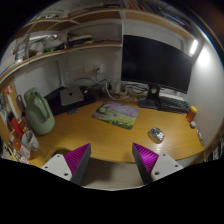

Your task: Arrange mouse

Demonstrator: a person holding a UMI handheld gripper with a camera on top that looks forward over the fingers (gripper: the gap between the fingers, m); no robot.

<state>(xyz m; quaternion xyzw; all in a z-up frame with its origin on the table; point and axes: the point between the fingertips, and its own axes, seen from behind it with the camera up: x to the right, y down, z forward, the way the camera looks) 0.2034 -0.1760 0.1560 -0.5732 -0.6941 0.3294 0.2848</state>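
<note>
A small grey mouse (156,134) lies on the wooden desk (95,135), ahead of my fingers and to the right, just beyond the right fingertip. A light green mouse mat (116,113) lies further back at the desk's middle. My gripper (112,160) is open and empty, held above the desk's front edge; its purple pads (79,158) face each other with a wide gap.
A dark monitor (155,63) stands at the back right on a stand with a keyboard (165,102) below. A pale green bag-like object (38,112) stands at the left. Shelves (60,45) run along the wall. An orange object (192,113) sits at the far right.
</note>
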